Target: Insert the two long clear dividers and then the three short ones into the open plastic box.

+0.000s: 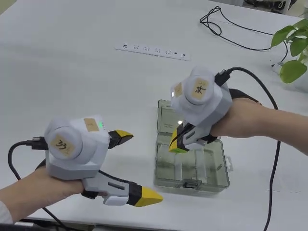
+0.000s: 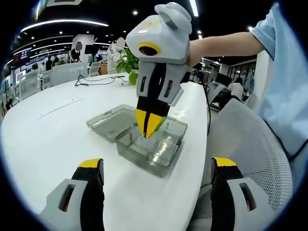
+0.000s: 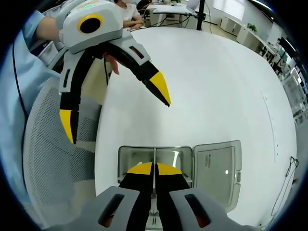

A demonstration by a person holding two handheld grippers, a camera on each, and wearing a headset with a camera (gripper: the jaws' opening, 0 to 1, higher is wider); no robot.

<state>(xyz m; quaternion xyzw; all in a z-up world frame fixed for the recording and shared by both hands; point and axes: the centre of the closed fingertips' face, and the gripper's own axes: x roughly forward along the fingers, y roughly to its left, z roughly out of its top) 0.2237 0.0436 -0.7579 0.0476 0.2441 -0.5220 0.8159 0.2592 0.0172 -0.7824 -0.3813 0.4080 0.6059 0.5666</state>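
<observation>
My left gripper (image 1: 140, 165) near-left over desk (image 1: 72, 57), fingers (image 1: 149, 196) spread wide, holding nothing, just left of open plastic box (image 1: 211, 185). My right gripper (image 1: 176, 145) above box, fingers pinched on clear divider (image 3: 154, 158) standing inside.

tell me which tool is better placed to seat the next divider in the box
Right. The right tool hangs shut directly over the open box, seemingly pinching a clear divider. The left tool is open, off beside the box.
</observation>
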